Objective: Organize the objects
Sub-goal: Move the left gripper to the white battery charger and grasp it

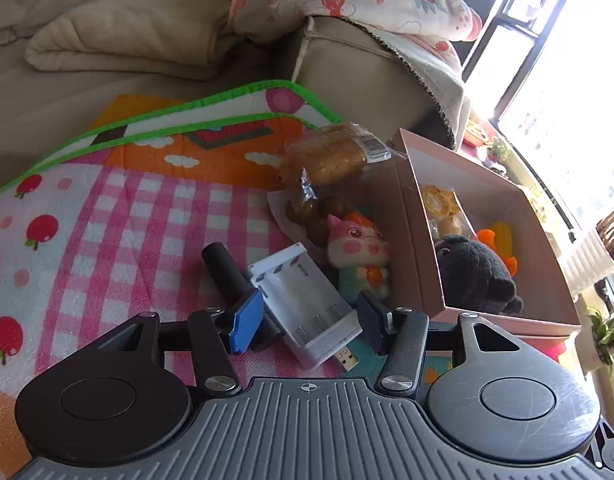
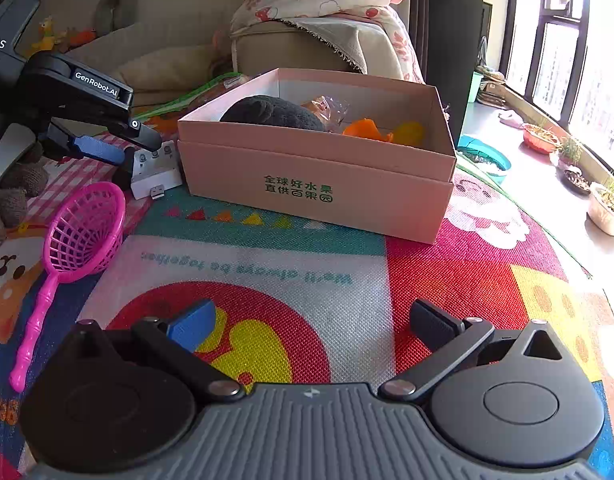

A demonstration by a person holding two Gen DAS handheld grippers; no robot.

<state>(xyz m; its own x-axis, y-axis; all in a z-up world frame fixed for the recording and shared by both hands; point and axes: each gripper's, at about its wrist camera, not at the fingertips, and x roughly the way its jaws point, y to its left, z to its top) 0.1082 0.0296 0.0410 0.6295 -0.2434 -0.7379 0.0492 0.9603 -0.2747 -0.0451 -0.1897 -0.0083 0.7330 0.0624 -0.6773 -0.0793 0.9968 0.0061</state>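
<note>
Charger [image 1: 307, 304], white with a plug at its near end, lies on the play mat [image 1: 119, 216] between the spread fingers of the left gripper [image 1: 307, 322], which are open around it without clamping. Just beside it lie a black tube [image 1: 227, 268] and a pink toy figure [image 1: 361, 250]. Next comes the pink box [image 2: 319, 184], holding a black plush [image 1: 473, 272]. Right gripper [image 2: 311, 326] hangs wide open, holding nothing, over the mat, well apart from a pink strainer [image 2: 81, 236].

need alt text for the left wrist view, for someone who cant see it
The left tool hangs open around a white battery charger lying on a checked play mat. Beside the charger are a black cylinder and a pink cartoon figurine. To the right, an open pink box holds a black plush toy.
</note>
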